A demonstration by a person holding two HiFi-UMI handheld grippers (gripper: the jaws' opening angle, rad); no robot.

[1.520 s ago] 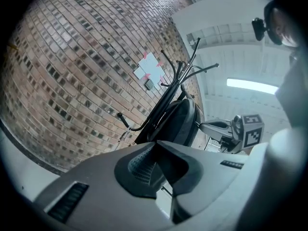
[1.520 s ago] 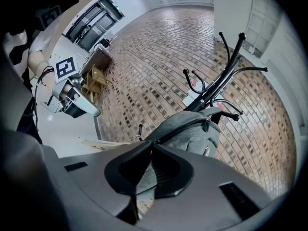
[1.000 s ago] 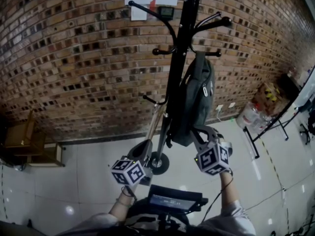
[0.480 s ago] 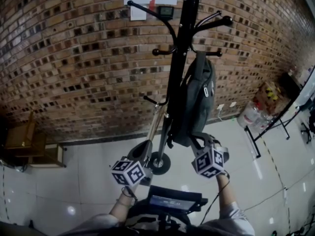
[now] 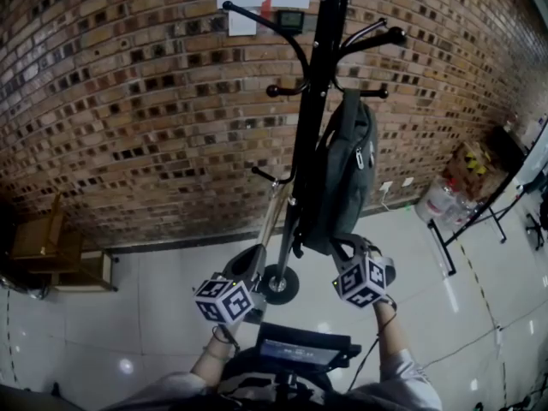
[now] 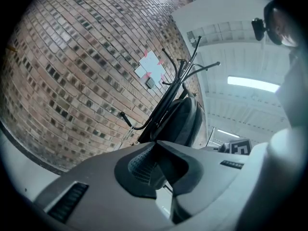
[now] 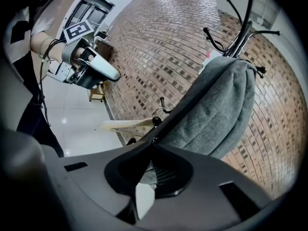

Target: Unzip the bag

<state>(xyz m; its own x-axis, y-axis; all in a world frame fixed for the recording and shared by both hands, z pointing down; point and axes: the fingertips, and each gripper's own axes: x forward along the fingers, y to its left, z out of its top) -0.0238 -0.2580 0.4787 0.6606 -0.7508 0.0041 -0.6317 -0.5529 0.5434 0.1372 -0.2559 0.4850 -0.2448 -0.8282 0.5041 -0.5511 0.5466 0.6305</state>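
A grey bag (image 5: 347, 174) hangs from a hook of the black coat stand (image 5: 312, 101) in front of a brick wall. A metal zip pull (image 5: 358, 156) shows on its upper right side. My right gripper (image 5: 344, 248) is at the bag's bottom end, jaws shut. In the right gripper view its tips (image 7: 153, 141) meet at the lower edge of the bag (image 7: 216, 105); whether they pinch anything I cannot tell. My left gripper (image 5: 247, 268) is held low and to the left, apart from the bag, shut with nothing in it (image 6: 155, 143). The left gripper view has the bag (image 6: 185, 121) ahead.
A scooter (image 5: 274, 229) leans against the foot of the stand, its wheel (image 5: 276, 283) between my grippers. Wooden furniture (image 5: 38, 247) stands at the far left. A metal rack (image 5: 479, 208), a water bottle (image 5: 437, 199) and a box (image 5: 469, 165) are at the right. The floor is glossy tile.
My right gripper has sunk a little at the bag's bottom end, its marker cube now lower and slightly left. The left gripper has kept still.
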